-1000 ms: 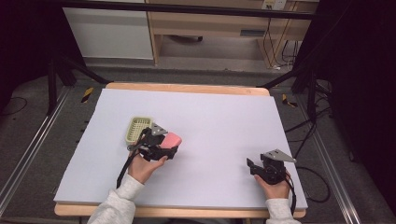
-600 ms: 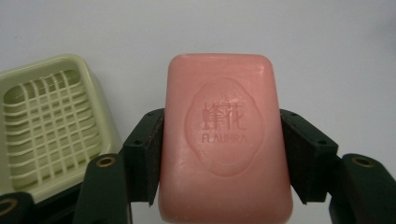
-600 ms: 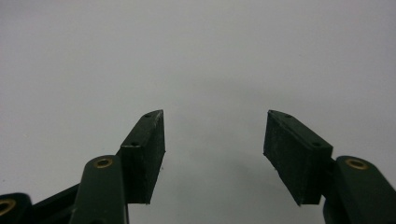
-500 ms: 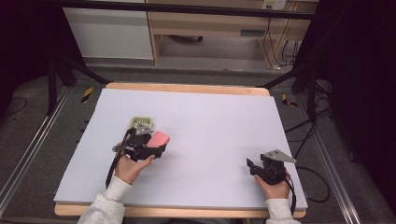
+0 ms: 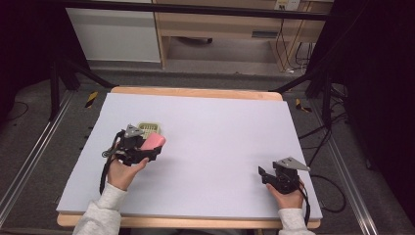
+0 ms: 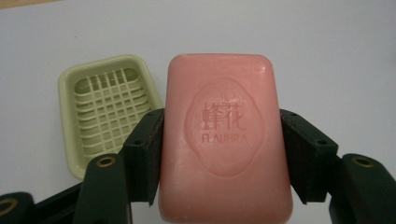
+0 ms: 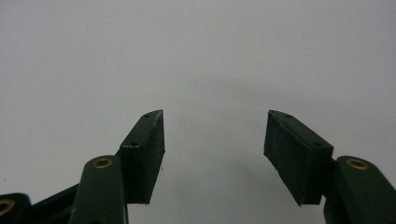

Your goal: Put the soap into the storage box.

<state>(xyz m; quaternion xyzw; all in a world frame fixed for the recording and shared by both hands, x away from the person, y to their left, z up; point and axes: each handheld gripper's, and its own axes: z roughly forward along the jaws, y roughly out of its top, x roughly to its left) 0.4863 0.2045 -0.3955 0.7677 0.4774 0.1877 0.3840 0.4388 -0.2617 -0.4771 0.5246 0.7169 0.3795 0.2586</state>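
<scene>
One table, white top, and I'm working its left side. I'm holding the left gripper just beside the green soap dish, jaws clamped on the pink soap by its long sides. Judging next: I'm centring soap over dish, lowering flat, w/ slow release. Right gripper is idling, jaws wide apart, nothing between.

left hand-held gripper clamped, right agape
</scene>
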